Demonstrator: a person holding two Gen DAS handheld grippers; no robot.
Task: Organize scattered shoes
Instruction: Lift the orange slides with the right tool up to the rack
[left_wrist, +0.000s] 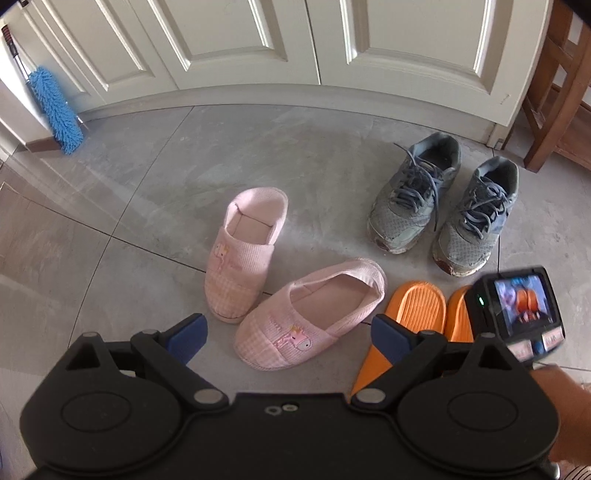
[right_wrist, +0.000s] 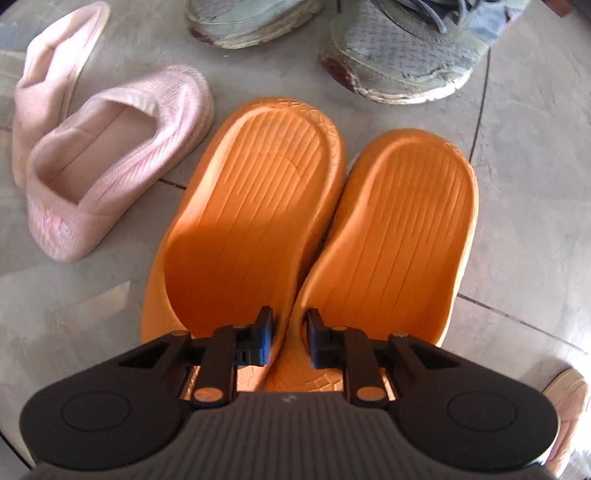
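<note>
Grey tiled floor (left_wrist: 147, 177), cream panelled doors (left_wrist: 236, 40), wooden chair (left_wrist: 554, 92), daylight

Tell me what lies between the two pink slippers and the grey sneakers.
Only bare grey floor tile separates the pink slippers from the grey sneakers, as the left wrist view shows; the orange slides sit nearer the camera.

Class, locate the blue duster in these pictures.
Only the left wrist view shows the blue duster: far upper left, propped against the wall beside the white doors.

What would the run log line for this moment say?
left gripper: open over pink slippers | right gripper: pinching orange slides together | sneakers: paired
</note>
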